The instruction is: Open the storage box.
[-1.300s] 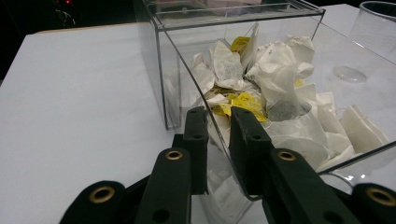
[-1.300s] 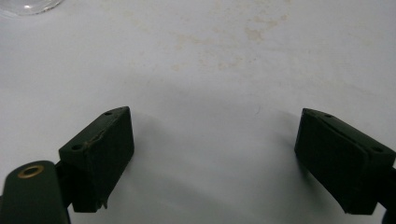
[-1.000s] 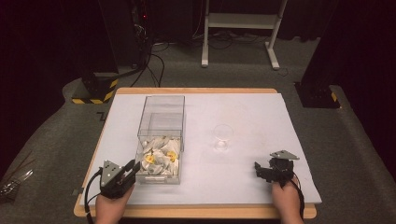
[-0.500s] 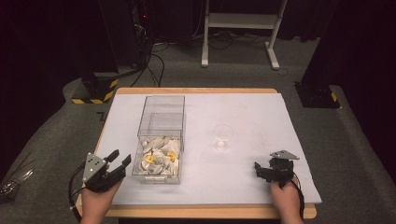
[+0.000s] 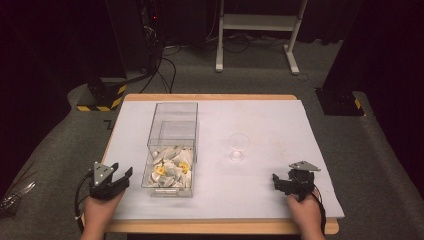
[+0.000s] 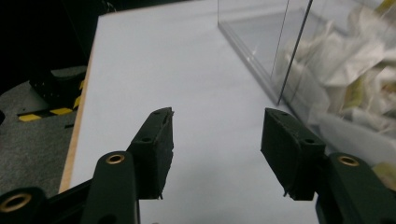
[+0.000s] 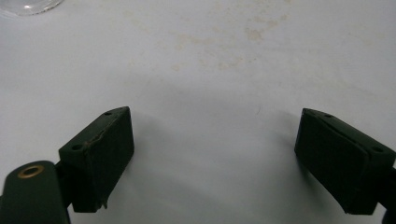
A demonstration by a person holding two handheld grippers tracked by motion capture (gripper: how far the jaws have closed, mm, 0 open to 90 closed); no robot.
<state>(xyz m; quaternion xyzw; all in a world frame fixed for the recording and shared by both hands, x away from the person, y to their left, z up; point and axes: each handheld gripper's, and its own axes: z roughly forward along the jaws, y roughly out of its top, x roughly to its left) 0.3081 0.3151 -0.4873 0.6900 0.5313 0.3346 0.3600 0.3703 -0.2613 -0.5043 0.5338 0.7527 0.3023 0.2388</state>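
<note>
A clear plastic box (image 5: pixel 172 131) stands left of centre on the white table (image 5: pixel 260 200), with white and yellow packets (image 5: pixel 170 167) heaped in its near end. My left gripper (image 5: pixel 125 175) sits just left of the box's near corner, over the table's left edge. Its jaws have just been opening and nothing is between them. In the left gripper view the left gripper (image 6: pixel 217 140) is open, with the box wall (image 6: pixel 261 56) and packets (image 6: pixel 345 70) to the right. My right gripper (image 5: pixel 276 181) rests open at the near right. The right gripper (image 7: pixel 212 154) has bare table between its pads.
An empty clear glass (image 5: pixel 239 146) stands upright mid-table, right of the box; its base (image 7: pixel 28 4) is at the right gripper view's top left. On the floor beyond are a hazard-striped base (image 5: pixel 100 100), cables (image 5: pixel 160 70) and a white frame (image 5: pixel 260 30).
My left gripper has moved left, away from the box's near corner, and its jaws have spread apart. The right gripper has stayed put.
</note>
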